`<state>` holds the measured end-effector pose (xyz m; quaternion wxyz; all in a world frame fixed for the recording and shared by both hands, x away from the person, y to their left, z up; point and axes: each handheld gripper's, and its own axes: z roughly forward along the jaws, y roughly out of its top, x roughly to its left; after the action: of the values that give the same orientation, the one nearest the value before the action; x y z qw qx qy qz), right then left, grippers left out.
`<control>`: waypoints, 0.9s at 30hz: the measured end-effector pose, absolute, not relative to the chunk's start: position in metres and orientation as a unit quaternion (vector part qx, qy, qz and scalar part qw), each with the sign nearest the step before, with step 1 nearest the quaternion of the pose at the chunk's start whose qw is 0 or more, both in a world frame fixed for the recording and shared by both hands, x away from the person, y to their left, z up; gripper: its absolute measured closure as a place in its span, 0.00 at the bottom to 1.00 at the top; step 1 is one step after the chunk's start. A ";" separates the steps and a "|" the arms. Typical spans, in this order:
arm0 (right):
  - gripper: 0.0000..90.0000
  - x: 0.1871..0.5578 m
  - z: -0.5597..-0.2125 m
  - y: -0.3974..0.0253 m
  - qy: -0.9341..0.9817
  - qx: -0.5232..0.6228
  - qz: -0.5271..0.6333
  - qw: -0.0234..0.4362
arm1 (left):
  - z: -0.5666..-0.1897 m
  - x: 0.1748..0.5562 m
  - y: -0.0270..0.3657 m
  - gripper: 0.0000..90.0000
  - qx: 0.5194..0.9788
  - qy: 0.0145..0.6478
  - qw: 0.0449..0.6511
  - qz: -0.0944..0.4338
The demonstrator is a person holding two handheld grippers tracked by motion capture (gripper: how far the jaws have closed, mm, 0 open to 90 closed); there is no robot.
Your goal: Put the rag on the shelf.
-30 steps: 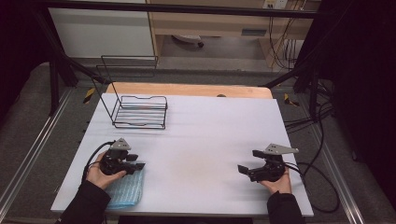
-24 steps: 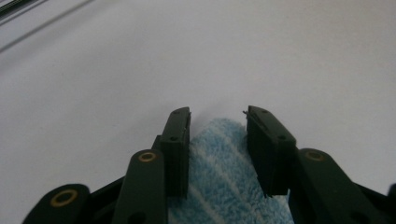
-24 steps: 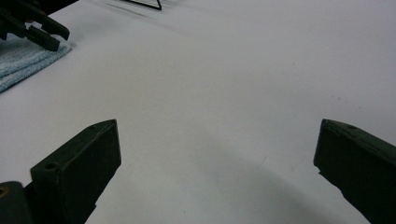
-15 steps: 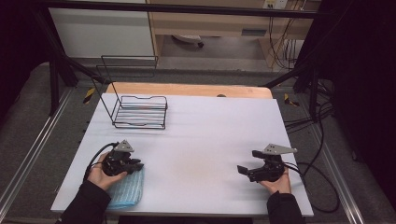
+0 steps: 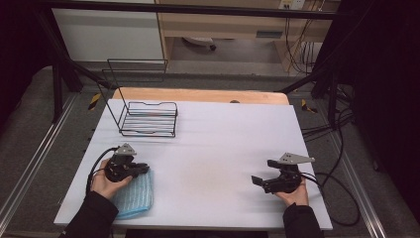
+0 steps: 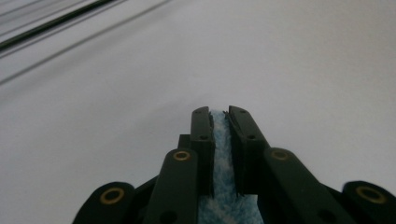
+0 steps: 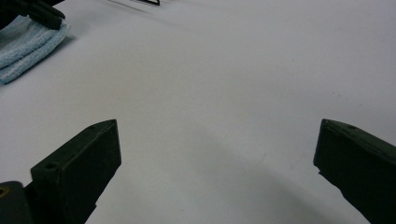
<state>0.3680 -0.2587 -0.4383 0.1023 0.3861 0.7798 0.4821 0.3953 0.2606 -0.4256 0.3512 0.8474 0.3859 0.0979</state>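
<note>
Person seated at a white surface (image 5: 208,148), a two-jaw tool in each hand. The left tool (image 5: 141,169) lies low at the near left of the surface, directly over the far edge of a light-blue cloth (image 5: 133,194); the rest of the cloth spreads from the tool back toward the person, reaching close to the near edge of the surface. In the left gripper view the two black jaws of the left tool (image 6: 219,114) stand nearly together, clamped on a ridge of the cloth (image 6: 223,163) — the blue-and-white pile fills the narrow gap between them from the base up to the tips, and bare white surface (image 6: 303,70) lies beyond. The right tool (image 5: 257,180) rests at the near right, well apart from the cloth, with its jaws pointing leftward across the surface. In the right gripper view the jaws of the right tool (image 7: 217,154) are spread wide with nothing between them but surface (image 7: 224,93); the cloth (image 7: 23,46) shows at the upper left of that view, folded in soft layers, with the dark tip of the left tool (image 7: 44,16) touching its top edge. A black wire rack (image 5: 148,119) stands at the far left of the surface, well apart from both tools and from the cloth.
</note>
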 end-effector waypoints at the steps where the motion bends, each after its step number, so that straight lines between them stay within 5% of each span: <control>1: 0.01 0.368 -0.438 -0.259 0.780 0.386 0.482 0.102 | -0.426 0.395 0.261 0.89 0.847 0.386 0.351 0.098; 20: 0.01 0.369 -0.439 -0.257 0.780 0.388 0.480 0.101 | -0.434 0.423 0.272 0.87 0.801 0.455 0.351 0.168; 27: 0.02 0.368 -0.439 -0.258 0.781 0.386 0.480 0.103 | -0.426 0.417 0.272 0.55 0.799 0.454 0.348 0.185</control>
<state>0.3683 -0.2575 -0.4393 0.1031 0.3858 0.7812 0.4799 0.4170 0.2716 -0.4259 0.3477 0.7991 0.4541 0.1854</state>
